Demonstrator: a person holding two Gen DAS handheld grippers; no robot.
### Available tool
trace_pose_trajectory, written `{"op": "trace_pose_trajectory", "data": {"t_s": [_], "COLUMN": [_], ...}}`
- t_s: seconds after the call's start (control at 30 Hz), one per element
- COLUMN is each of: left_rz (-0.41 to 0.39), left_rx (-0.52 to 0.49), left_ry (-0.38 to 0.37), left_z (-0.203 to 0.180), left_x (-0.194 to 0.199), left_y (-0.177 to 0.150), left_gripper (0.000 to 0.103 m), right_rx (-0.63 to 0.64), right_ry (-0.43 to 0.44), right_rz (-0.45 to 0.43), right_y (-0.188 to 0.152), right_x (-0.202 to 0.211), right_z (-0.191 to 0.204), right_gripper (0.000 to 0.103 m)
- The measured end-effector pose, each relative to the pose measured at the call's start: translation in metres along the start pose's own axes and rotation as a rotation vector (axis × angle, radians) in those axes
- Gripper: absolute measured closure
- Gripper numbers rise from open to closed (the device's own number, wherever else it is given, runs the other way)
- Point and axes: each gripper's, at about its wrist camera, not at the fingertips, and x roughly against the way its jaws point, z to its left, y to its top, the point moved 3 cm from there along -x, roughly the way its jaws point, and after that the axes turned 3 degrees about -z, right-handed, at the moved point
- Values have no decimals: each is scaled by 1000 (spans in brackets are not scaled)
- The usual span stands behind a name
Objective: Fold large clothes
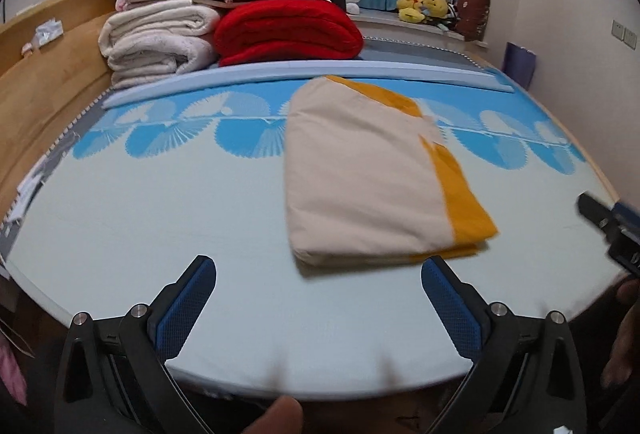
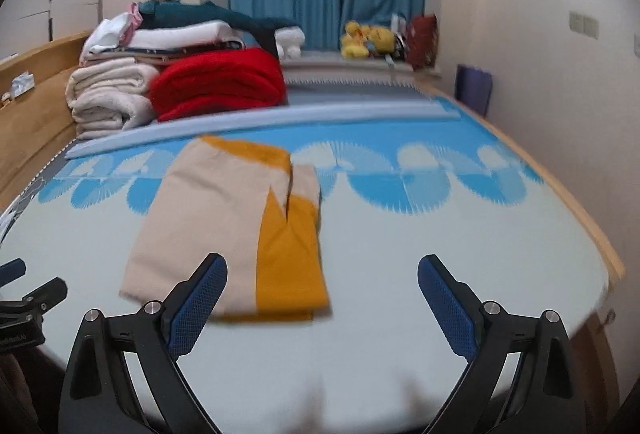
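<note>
1. I am holding my left gripper (image 1: 319,268) over the near edge of the bed (image 1: 160,218), its jaws spread wide with nothing between them.
2. The folded cloth (image 1: 360,178), beige with a yellow band, is lying flat on the bed just beyond my left gripper's right finger, touching neither gripper.
3. I am holding my right gripper (image 2: 322,268) to the right of the cloth, jaws likewise gaping and empty; its left finger is overlapping the cloth's near edge in view, probably above it, though blur is hiding the gap.
4. A red blanket (image 1: 286,30) and white towels (image 1: 156,42) are sitting stacked at the far left.
</note>
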Motion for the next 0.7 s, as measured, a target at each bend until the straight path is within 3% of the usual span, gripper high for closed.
{"op": "trace_pose_trajectory", "data": {"t_s": [0.13, 0.4, 0.7], "left_rz": [26, 12, 24], "left_rx": [40, 18, 38], "left_ry": [-23, -20, -7], "left_z": [-14, -27, -20], "left_x": [9, 23, 8], "left_y": [-16, -32, -34], "left_gripper": [1, 1, 1], "right_rx": [-21, 39, 106], "right_ry": [4, 33, 60], "right_rz": [33, -8, -9], "right_y": [-18, -35, -43], "right_x": [10, 38, 33], "right_z": [-1, 16, 34], "right_gripper": [7, 7, 7]}}
